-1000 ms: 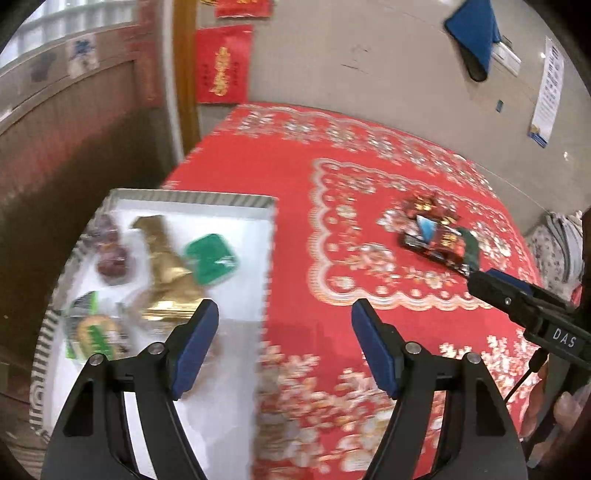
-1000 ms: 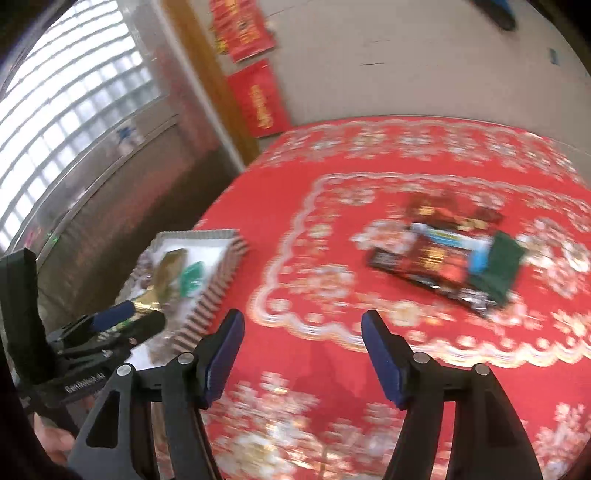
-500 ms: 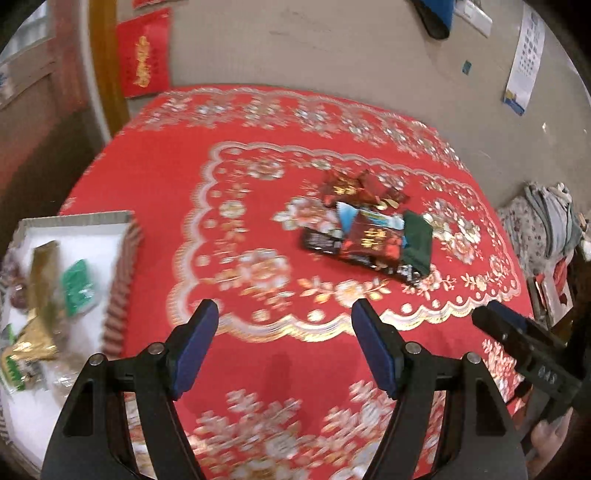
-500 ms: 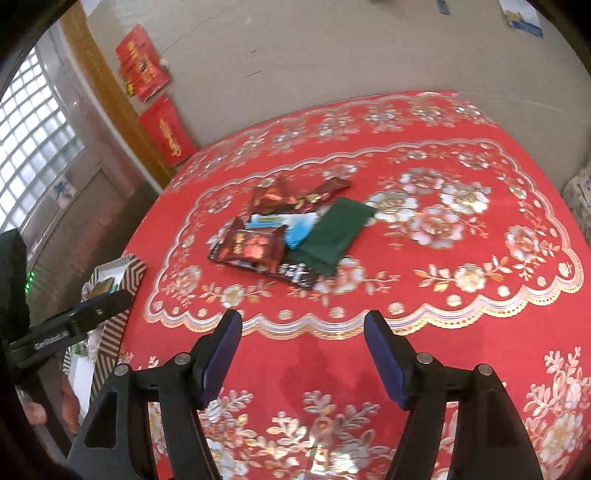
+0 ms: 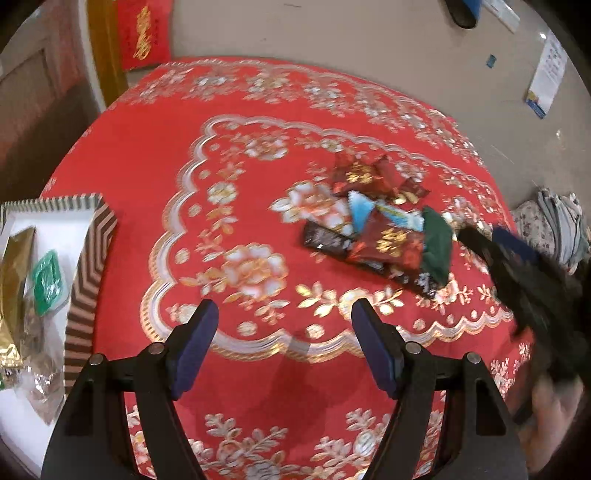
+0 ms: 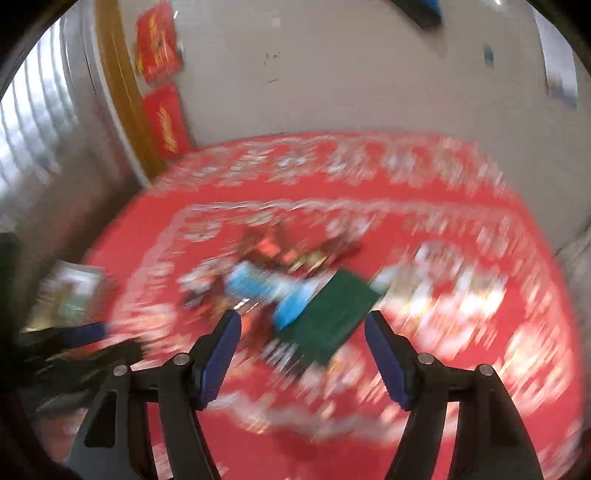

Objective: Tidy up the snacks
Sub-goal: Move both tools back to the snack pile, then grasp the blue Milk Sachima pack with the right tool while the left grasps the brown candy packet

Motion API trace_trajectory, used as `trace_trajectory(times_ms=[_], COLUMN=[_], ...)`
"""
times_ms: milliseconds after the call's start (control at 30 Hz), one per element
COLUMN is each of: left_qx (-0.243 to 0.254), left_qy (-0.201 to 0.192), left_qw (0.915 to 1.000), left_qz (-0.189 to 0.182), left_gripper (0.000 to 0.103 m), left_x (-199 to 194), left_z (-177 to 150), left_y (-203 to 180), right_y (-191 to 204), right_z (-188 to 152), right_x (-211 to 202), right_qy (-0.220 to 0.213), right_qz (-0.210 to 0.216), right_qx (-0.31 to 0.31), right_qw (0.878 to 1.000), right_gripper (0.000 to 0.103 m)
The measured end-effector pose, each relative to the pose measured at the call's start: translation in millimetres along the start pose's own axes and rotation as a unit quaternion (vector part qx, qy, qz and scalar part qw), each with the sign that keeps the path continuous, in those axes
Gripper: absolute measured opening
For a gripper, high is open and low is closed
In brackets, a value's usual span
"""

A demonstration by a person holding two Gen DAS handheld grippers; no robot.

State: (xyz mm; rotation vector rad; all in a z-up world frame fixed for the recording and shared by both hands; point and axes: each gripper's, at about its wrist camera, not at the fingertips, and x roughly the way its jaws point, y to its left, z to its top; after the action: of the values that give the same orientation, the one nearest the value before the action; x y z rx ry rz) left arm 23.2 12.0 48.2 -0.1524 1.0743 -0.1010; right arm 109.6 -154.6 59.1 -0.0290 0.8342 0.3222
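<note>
A pile of snack packets (image 5: 380, 229) lies on the red tablecloth: red, blue, black and a dark green packet (image 5: 437, 247). A striped-rim white tray (image 5: 86, 258) at the left holds a gold packet (image 5: 14, 266) and a green one (image 5: 48, 280). My left gripper (image 5: 284, 347) is open and empty above the cloth, short of the pile. My right gripper (image 6: 303, 354) is open and empty, close over the green packet (image 6: 332, 314); that view is motion-blurred. It also shows at the right of the left wrist view (image 5: 517, 273).
The round table with red floral cloth (image 5: 240, 166) drops off to a grey floor all around. Red hangings (image 5: 142, 33) and a wooden post stand at the back left. Bags (image 5: 554, 225) lie on the floor at right.
The left gripper swung from the tray toward the table's middle. The right gripper moved in fast toward the snack pile, now close over the green packet. Both stayed open.
</note>
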Motion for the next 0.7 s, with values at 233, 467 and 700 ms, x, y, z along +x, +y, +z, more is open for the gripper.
trace_trajectory(times_ms=[233, 467, 700], left_qx=[-0.018, -0.056, 0.002], left_qy=[0.005, 0.009, 0.020], left_qw=[0.9998, 0.9978, 0.9991], left_qz=[0.001, -0.036, -0.037], left_gripper=[0.075, 0.074, 0.074], left_x=[1.8, 7.2, 13.0], left_z=[-2.0, 4.3, 1.8], left_y=[24.5, 29.6, -13.3], right_y=[13.1, 32.9, -22.6], right_z=[7.5, -39.9, -49.3], right_x=[53.5, 3.4, -23.1], right_qy=[0.070, 0.061, 0.040], right_qz=[-0.030, 0.051, 0.051], right_qx=[-0.040, -0.051, 0.035], right_qw=[0.996, 0.996, 0.997], right_gripper=[0.071, 0.072, 0.076])
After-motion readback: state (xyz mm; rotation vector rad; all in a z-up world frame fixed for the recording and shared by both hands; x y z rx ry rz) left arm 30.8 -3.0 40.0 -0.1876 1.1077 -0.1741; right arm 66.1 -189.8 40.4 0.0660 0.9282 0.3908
